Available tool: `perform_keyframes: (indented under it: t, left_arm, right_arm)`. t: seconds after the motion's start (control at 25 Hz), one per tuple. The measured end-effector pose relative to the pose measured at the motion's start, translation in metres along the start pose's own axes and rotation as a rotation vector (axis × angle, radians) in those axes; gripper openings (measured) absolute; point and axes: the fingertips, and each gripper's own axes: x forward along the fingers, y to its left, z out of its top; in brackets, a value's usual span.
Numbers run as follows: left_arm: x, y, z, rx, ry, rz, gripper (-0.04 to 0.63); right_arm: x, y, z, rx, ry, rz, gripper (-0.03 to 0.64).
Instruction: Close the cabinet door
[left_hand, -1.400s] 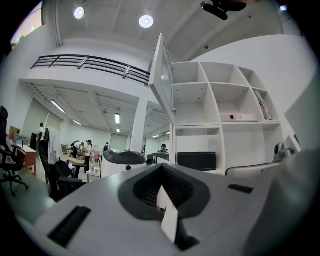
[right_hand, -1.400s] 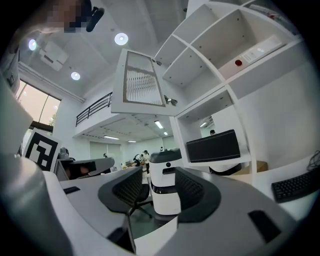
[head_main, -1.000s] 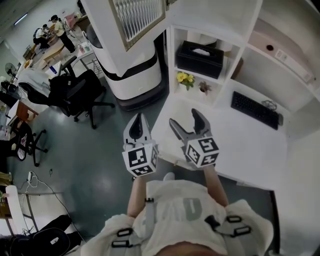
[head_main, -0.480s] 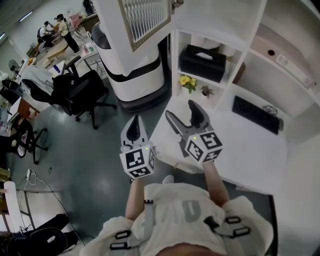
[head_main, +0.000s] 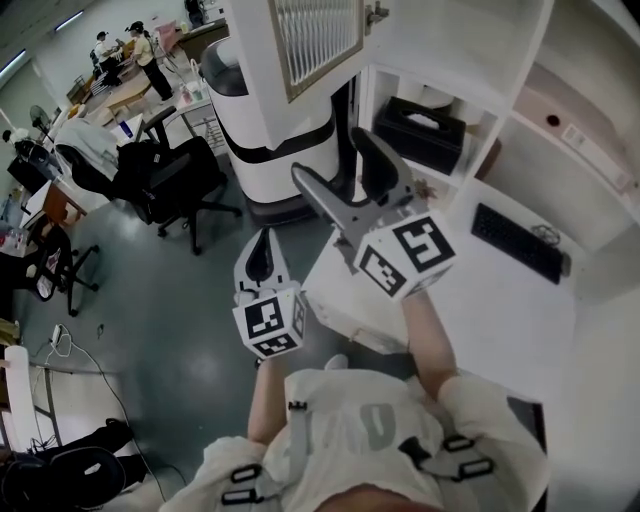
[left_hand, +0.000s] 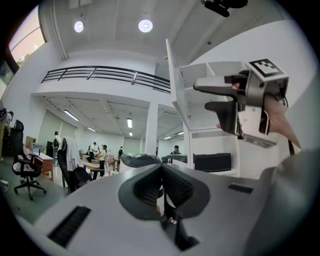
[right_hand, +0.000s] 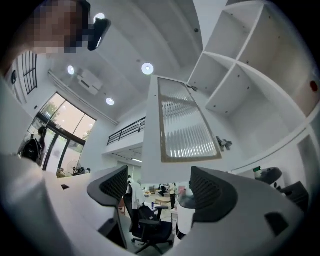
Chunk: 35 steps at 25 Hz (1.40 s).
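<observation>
A white machine (head_main: 270, 150) with a black band stood at 11 o'clock in the head view, just beside the desk (head_main: 500, 320). A black box (head_main: 420, 130) sat in a shelf bay, and a keyboard (head_main: 515, 240) lay at 2 o'clock. The floor (head_main: 180, 300) was grey, and an office chair (head_main: 165, 175) stood at 9 o'clock in an open workroom. The right gripper (head_main: 332, 155), jaws wide apart and empty, pointed at the cabinet door (head_main: 300, 40) without touching it. The left gripper (head_main: 262, 240) hung lower, jaws pressed together on nothing. The door, at 12 o'clock, stood swung out from the cabinet (head_main: 450, 40), long axis upright, ribbed glass toward the right gripper.
</observation>
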Motion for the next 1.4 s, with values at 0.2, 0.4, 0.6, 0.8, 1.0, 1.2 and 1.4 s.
perform_keyframes:
  t: [0.2,0.4,0.6,0.8,1.0,1.2,1.4]
  left_arm:
    - [-0.005,0.010,-0.007,-0.017,0.013,0.028,0.005]
    - [-0.007,0.017,-0.011,-0.028,0.020,0.046,0.005]
    - [-0.008,0.020,-0.017,-0.037,0.023,0.066,0.005]
    - [-0.010,0.031,-0.023,-0.056,0.026,0.106,0.005]
    - [-0.012,0.032,-0.028,-0.075,0.023,0.086,0.005]
    - [-0.010,0.031,-0.033,-0.069,0.044,0.086,0.005]
    - [-0.008,0.030,-0.034,-0.070,0.043,0.067,0.005]
  right_arm:
    - [0.028,0.015,0.036,-0.030,-0.053,0.055,0.364]
    - [0.054,0.025,0.064,-0.083,-0.088,0.084,0.364]
    - [0.080,0.025,0.083,-0.126,-0.109,0.085,0.364]
    - [0.095,0.020,0.089,-0.126,-0.106,0.074,0.364]
    - [0.104,0.016,0.088,-0.149,-0.088,0.062,0.364]
    - [0.110,0.012,0.088,-0.131,-0.097,0.054,0.364]
    - [0.111,0.010,0.088,-0.145,-0.101,0.043,0.362]
